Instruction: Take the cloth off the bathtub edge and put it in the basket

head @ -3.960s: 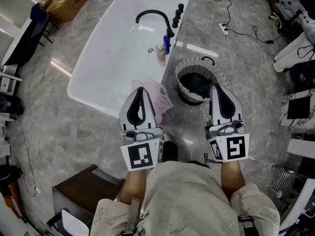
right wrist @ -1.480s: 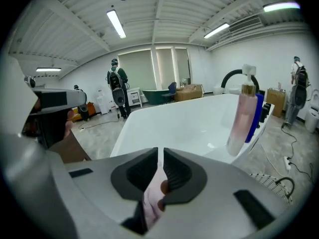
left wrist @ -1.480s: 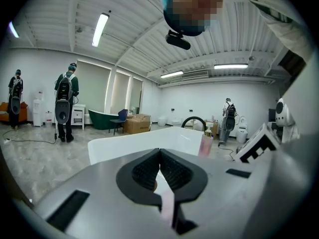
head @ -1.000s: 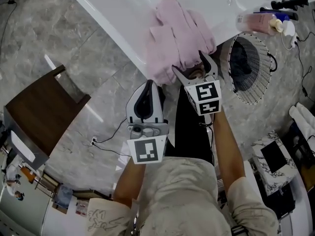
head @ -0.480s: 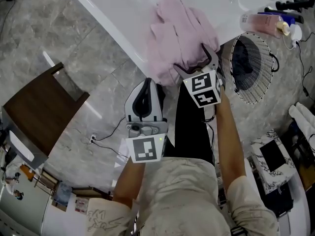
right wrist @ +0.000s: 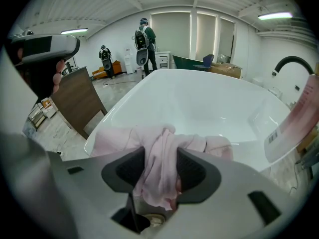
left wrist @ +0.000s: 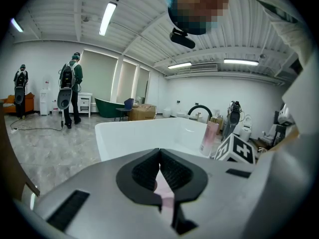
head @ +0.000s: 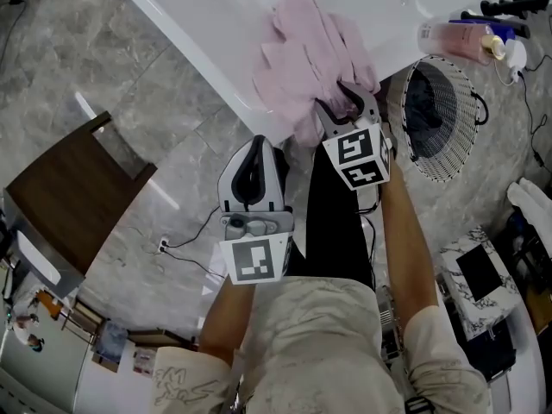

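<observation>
The pink cloth [head: 302, 54] lies bunched over the rim of the white bathtub [head: 207, 67]. My right gripper [head: 345, 93] is at the cloth's near edge. Its jaws are closing, with a fold of the cloth [right wrist: 114, 138] pinched between the pads of the right gripper [right wrist: 160, 158]. My left gripper [head: 256, 145] hangs shut over the floor, just short of the tub and left of the right one. In the left gripper view the left gripper [left wrist: 159, 156] is pressed together with nothing held. The woven basket [head: 470, 93] stands on the floor to the right of the tub.
A pink bottle [head: 453, 34] and a black faucet [head: 509, 3] sit on the tub's far rim near the basket. A dark wooden stand [head: 73, 192] is on the floor at the left. Cables trail over the marble floor. People stand far off in the room.
The right gripper has pushed forward into the cloth's edge and its jaws have come together on a fold. The left gripper has stayed where it was.
</observation>
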Tool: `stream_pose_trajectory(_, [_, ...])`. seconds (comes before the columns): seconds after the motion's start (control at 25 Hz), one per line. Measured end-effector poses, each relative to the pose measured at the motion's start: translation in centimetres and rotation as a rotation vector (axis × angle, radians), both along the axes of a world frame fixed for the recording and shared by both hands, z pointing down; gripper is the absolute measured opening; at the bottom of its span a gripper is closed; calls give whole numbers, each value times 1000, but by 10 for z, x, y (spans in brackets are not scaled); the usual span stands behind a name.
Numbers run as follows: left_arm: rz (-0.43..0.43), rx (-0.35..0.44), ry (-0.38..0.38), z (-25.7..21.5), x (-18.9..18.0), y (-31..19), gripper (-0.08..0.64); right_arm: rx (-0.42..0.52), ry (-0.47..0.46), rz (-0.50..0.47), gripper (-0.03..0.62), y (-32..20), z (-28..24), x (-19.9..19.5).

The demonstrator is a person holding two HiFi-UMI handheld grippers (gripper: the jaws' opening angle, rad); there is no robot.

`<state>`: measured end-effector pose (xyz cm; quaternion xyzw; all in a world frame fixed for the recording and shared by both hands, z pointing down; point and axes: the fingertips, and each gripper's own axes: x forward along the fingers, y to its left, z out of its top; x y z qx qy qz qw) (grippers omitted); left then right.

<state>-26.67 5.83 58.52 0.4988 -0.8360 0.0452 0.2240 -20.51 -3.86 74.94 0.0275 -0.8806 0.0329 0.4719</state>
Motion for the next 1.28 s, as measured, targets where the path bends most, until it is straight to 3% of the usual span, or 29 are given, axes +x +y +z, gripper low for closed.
stream_pose_trajectory(0.2, [7,4,-6,-5,3,-2,3,12,0,50,126,3,-3,-1])
stream_pose_trajectory(0.6, [7,9,-9,-11,10,-2,3,0,-20,121,84,1,-4,2])
stream_pose_trajectory(0.96, [29,32,-43,-29,5,-6,3,-82,-139,287,77,5,-31,9])
stream_pose_trajectory(1.28, [38,73,-82,-60,2,-12,3,-53,-264,373,77,-2,-86,16])
